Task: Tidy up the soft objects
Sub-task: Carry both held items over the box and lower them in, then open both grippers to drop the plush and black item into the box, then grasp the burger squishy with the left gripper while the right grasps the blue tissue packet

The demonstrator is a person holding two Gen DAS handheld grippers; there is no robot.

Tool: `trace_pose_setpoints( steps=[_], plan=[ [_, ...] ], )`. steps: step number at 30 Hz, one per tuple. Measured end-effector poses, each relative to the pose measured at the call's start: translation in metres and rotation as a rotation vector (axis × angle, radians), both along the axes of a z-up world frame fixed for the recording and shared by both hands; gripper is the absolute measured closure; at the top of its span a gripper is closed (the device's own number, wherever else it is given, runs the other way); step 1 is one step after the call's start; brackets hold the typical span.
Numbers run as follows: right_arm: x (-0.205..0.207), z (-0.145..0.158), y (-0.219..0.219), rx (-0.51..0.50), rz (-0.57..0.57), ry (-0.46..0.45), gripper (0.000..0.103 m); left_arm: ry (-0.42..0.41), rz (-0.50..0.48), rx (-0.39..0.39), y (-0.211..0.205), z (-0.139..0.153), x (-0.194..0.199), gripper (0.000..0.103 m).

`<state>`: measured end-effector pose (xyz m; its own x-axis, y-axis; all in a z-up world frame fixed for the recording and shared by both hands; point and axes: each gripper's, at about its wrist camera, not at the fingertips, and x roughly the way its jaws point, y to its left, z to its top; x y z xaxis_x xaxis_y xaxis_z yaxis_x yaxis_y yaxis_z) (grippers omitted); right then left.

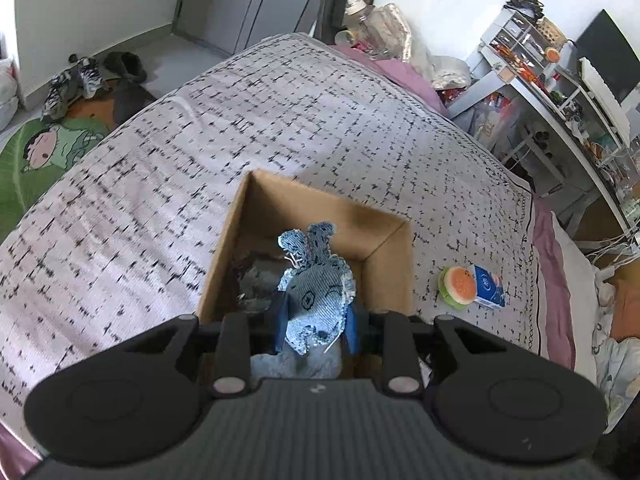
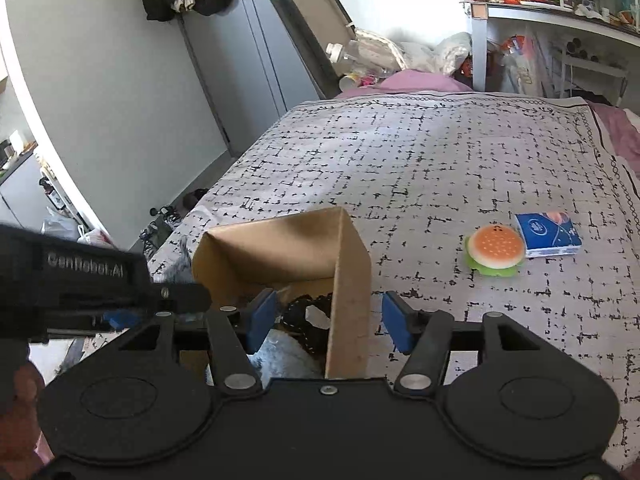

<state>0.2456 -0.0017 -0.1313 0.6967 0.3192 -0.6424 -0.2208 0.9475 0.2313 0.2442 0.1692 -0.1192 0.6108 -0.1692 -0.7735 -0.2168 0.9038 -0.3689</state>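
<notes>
**Denim rabbit over the box: where the drop could go astray**

We see the left gripper [image 1: 316, 330] clamped narrow on a pale blue denim rabbit toy with frayed edges [image 1: 316, 296], its blue pads pinching the toy's body while the ears stand up over the open brown cardboard box [image 1: 390, 258]; the box sits on the grey-and-black patterned bedspread [image 1: 280, 120], toward its near edge, with dark soft items already lying on its floor. The right gripper [image 2: 328, 320] stands partly open and holds nothing; its jaws straddle the box's right-hand wall, one pad inside, one outside, and neither pad appears to press on the cardboard.

Our worries from here: the toy hangs close to the near wall of the box, so a release now might leave it draped on the rim or slipping outside onto the bedspread; the frayed threads could snag on a pad and drag the toy back out as the hand lifts; the box rests on soft bedding with nothing holding it, so a nudge from either gripper could tip or slide it; the orange-and-green squishy burger toy [image 2: 495, 249] and the blue tissue packet [image 2: 548, 234] lie well apart toward the bedspread's right edge, not yet sorted.
</notes>
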Motion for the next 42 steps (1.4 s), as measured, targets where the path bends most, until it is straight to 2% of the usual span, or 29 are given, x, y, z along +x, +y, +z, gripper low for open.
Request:
trace_pose_setpoints(
  steps=[5,8,10,12,20,25,28,38,42],
  plan=[
    [0.002,0.001,-0.006,0.019,-0.015,0.005,0.041,-0.03,-0.031,0.012,-0.009,0.01,0.013,0.074],
    [0.003,0.002,-0.01,0.03,-0.019,0.008,0.04,-0.032,-0.059,0.031,-0.014,0.016,0.019,0.065],
    [0.003,0.002,-0.012,0.038,-0.024,0.016,0.04,-0.015,-0.053,0.046,-0.016,0.016,0.021,0.051],
    [0.003,0.003,-0.015,0.055,-0.024,0.029,0.04,-0.014,-0.044,0.058,-0.017,0.015,0.019,0.049],
    [0.004,0.006,-0.031,0.099,-0.043,0.055,0.039,0.045,-0.027,0.08,-0.028,0.008,0.01,0.048],
    [0.004,0.008,-0.043,0.109,-0.056,0.064,0.038,0.053,-0.019,0.099,-0.04,0.012,0.009,0.045],
    [0.004,0.008,-0.054,0.125,-0.072,0.072,0.038,0.047,-0.018,0.112,-0.05,0.015,0.009,0.035],
    [0.007,-0.001,-0.095,0.11,-0.109,0.085,0.036,0.065,-0.028,0.159,-0.085,0.013,0.016,0.032],
    [0.011,0.003,-0.11,0.114,-0.076,0.117,0.034,0.072,-0.023,0.182,-0.097,0.016,0.02,0.032]
  ],
)
